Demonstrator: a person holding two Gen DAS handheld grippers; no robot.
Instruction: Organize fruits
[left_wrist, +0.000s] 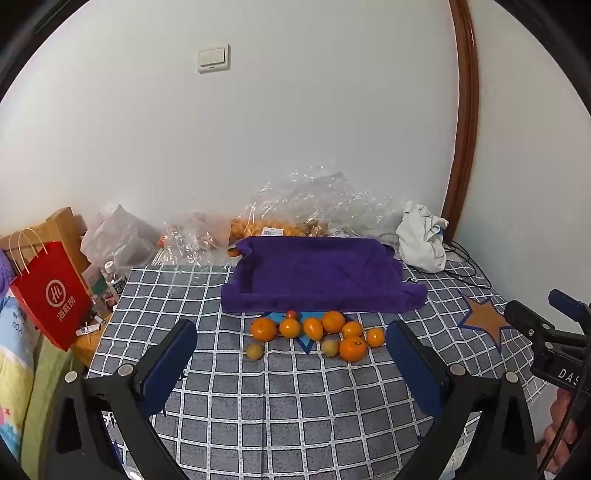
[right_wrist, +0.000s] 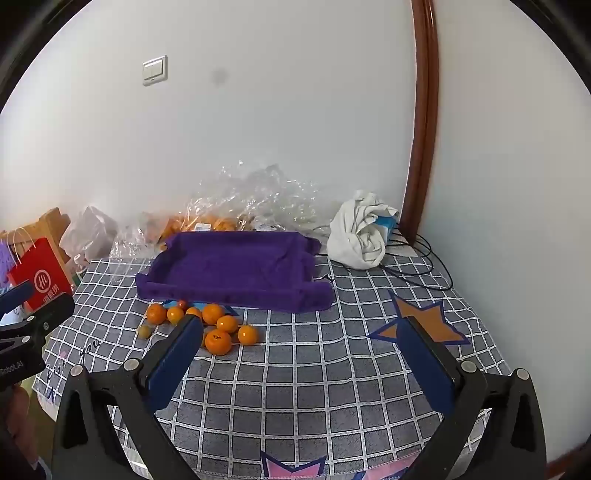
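Note:
Several oranges (left_wrist: 333, 321) (right_wrist: 218, 341) lie in a loose cluster on the grey checked cloth (left_wrist: 280, 398) (right_wrist: 295, 369), along with two small yellowish fruits (left_wrist: 254, 350) and one small red fruit (left_wrist: 291, 314) (right_wrist: 181, 304). Just behind them sits a shallow purple tray (left_wrist: 317, 295) (right_wrist: 236, 295), with nothing in it. My left gripper (left_wrist: 291, 332) hangs open over the cloth, short of the fruit cluster, nothing between its blue pads. Wide open as well, my right gripper (right_wrist: 301, 325) is to the right of the cluster; its left finger (right_wrist: 177, 350) hides part of the pile.
Crinkled clear plastic bags (left_wrist: 314, 199) with more orange fruit lie against the white wall behind the tray. A white crumpled cloth (right_wrist: 362, 232) and black cables sit at the back right. A red paper bag (left_wrist: 51, 295), a bottle and clutter stand off the left edge.

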